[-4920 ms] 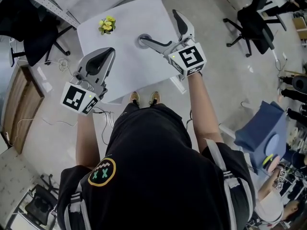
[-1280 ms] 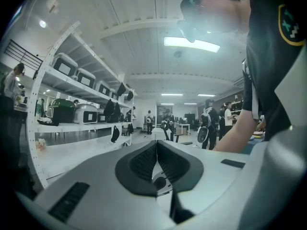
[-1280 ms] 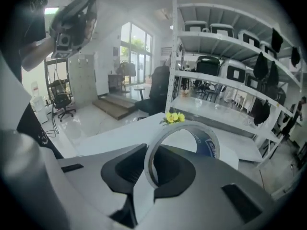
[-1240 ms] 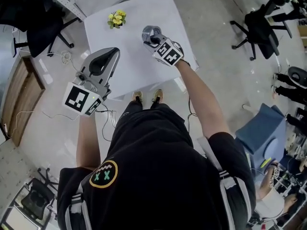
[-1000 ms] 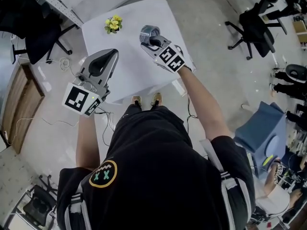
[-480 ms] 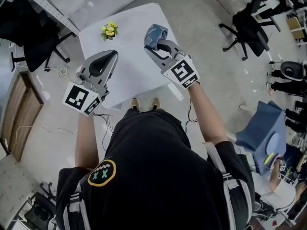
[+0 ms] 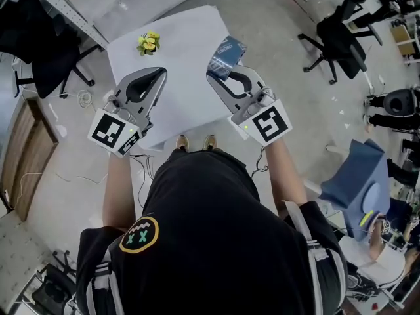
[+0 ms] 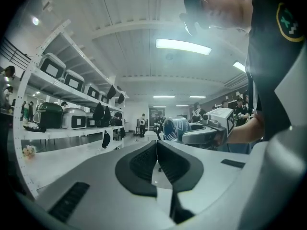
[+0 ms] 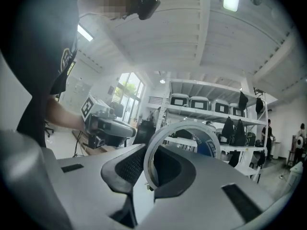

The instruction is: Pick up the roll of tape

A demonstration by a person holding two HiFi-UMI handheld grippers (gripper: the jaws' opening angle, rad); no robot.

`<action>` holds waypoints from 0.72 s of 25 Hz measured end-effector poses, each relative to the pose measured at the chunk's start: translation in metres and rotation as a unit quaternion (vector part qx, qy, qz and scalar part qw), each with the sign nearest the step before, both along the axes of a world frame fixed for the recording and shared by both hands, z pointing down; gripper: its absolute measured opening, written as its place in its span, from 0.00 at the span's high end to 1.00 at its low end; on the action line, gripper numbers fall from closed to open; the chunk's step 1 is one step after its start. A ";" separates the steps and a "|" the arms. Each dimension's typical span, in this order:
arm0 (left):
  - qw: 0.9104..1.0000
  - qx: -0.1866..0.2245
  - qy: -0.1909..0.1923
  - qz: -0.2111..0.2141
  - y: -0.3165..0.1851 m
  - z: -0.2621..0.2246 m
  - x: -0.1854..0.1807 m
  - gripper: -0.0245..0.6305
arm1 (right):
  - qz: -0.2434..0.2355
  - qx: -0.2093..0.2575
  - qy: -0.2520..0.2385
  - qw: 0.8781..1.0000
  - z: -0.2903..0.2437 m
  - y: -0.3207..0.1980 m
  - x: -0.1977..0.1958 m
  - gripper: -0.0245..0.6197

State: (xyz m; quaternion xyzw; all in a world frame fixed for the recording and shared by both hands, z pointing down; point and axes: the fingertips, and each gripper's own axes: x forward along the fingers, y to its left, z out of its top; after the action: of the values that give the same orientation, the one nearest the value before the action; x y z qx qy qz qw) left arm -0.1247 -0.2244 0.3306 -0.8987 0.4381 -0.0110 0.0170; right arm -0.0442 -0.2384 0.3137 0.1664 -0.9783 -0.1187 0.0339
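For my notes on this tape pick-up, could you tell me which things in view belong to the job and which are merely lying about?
Job in hand: blue roll of tape with a white core, clamped between the fingers of the right gripper.

Lying about: bunch of yellow flowers on the white square table; black office chairs; shut, empty left gripper.

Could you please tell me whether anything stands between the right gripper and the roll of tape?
Nothing visible does. The right gripper has its jaws clamped on the wall of the roll of tape and holds it in the air above the white table. The yellow flowers and the left gripper are off to the side.
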 end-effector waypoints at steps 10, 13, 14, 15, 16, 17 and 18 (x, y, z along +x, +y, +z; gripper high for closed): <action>1.000 0.004 -0.002 0.008 -0.002 -0.003 0.009 0.93 | -0.002 -0.014 -0.030 0.999 -0.001 0.008 -0.008 0.85; 1.000 0.006 -0.002 0.009 -0.005 -0.005 0.010 0.93 | 0.006 -0.017 -0.035 0.999 -0.004 0.002 -0.003 0.86; 1.000 0.006 -0.002 0.009 -0.007 -0.006 0.010 0.93 | 0.007 -0.016 -0.035 0.999 -0.005 -0.001 -0.002 0.86; 1.000 0.006 -0.002 0.010 -0.009 -0.006 0.011 0.93 | 0.007 -0.014 -0.034 0.999 -0.005 -0.004 -0.002 0.86; 1.000 0.007 -0.002 0.011 -0.010 -0.007 0.012 0.93 | 0.007 -0.012 -0.033 0.999 -0.006 -0.006 -0.002 0.86; 1.000 0.007 -0.002 0.011 -0.011 -0.007 0.013 0.93 | 0.007 -0.011 -0.032 0.999 -0.006 -0.007 -0.002 0.86; 1.000 0.007 -0.002 0.012 -0.011 -0.007 0.013 0.93 | 0.008 -0.008 -0.032 0.999 -0.006 -0.007 -0.002 0.86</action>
State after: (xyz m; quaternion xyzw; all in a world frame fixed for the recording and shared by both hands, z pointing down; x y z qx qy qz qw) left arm -0.1114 -0.2352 0.3233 -0.9037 0.4274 -0.0093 0.0247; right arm -0.0463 -0.2455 0.3074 0.1772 -0.9786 -0.1049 0.0051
